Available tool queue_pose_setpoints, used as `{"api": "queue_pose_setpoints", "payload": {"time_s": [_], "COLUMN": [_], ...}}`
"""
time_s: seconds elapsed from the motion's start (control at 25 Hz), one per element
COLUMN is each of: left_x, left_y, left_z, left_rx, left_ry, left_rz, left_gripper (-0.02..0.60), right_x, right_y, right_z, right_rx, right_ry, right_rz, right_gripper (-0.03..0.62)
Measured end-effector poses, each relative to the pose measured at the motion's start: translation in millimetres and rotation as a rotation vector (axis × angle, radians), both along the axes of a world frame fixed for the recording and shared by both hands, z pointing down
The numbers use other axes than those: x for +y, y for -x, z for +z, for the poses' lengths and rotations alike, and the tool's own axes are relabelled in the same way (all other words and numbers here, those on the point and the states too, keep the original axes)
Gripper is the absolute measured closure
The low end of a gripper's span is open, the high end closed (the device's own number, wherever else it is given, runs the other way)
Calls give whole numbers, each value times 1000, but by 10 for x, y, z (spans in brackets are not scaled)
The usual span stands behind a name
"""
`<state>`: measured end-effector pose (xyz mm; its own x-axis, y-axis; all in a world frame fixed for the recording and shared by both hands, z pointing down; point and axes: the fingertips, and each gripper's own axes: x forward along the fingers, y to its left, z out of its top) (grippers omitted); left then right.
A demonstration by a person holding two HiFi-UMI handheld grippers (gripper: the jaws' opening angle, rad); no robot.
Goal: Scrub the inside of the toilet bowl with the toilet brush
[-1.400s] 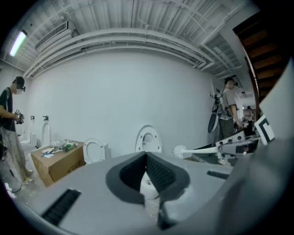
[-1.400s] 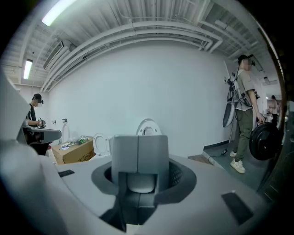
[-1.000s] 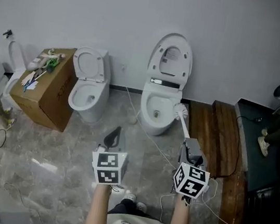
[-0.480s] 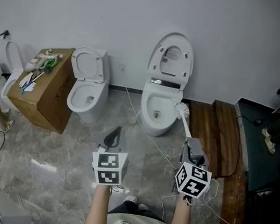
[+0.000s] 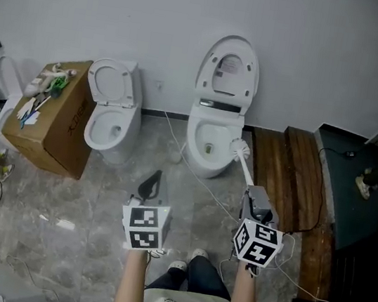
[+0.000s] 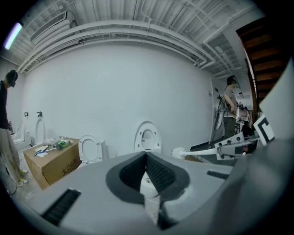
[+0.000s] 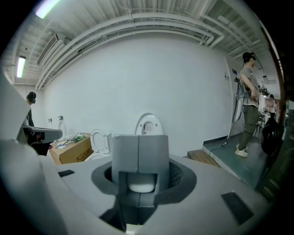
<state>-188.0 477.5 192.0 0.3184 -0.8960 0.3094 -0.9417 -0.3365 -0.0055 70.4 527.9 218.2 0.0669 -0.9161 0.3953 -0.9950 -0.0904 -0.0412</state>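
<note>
Holding the white plastic toilet brush (image 5: 243,164) at the near end of its long handle, the right gripper (image 5: 255,198) has its jaws closed firmly on it. In the right gripper view, the rounded white end of the handle sits clamped between the two grey jaw blocks of this gripper (image 7: 140,153). The bristle head of the brush is ahead of the right gripper and a little to its left, at the right side of the rim of the white ceramic toilet bowl (image 5: 196,141). I cannot tell if the head touches the rim. The oval white lid (image 5: 230,64) of this toilet stands upright, further ahead against the wall.

The left gripper (image 5: 151,185) is beside the right one, apart from it. Its dark ribbed jaws are closed together with nothing between them, as the left gripper view (image 6: 146,158) shows.

Ahead of the left gripper and to its left stands a smaller white toilet (image 5: 111,124) with its seat raised, and a brown cardboard box (image 5: 54,125) is further left. A dark wooden platform (image 5: 291,177) lies to the right of the right gripper. A thin white cable (image 5: 204,188) lies on the grey stone floor (image 5: 60,197), ahead of both grippers.
</note>
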Motion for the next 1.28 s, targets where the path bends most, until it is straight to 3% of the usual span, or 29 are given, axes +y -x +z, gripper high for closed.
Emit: {"api": "queue_pose_setpoints", "payload": {"time_s": [0.44, 1.28], "left_x": [-532, -2539], "left_y": [-117, -737], "left_z": [148, 66], "left_rx": [-1, -25], "left_ry": [31, 23], "left_rz": [-24, -129], "left_gripper": [578, 578], "right_x": [-536, -2936], "right_y": [-222, -829], "right_z": [134, 65], "right_rx": [-15, -19], "right_ry": [27, 43], "right_rz": [8, -144], "right_gripper": [422, 422]}}
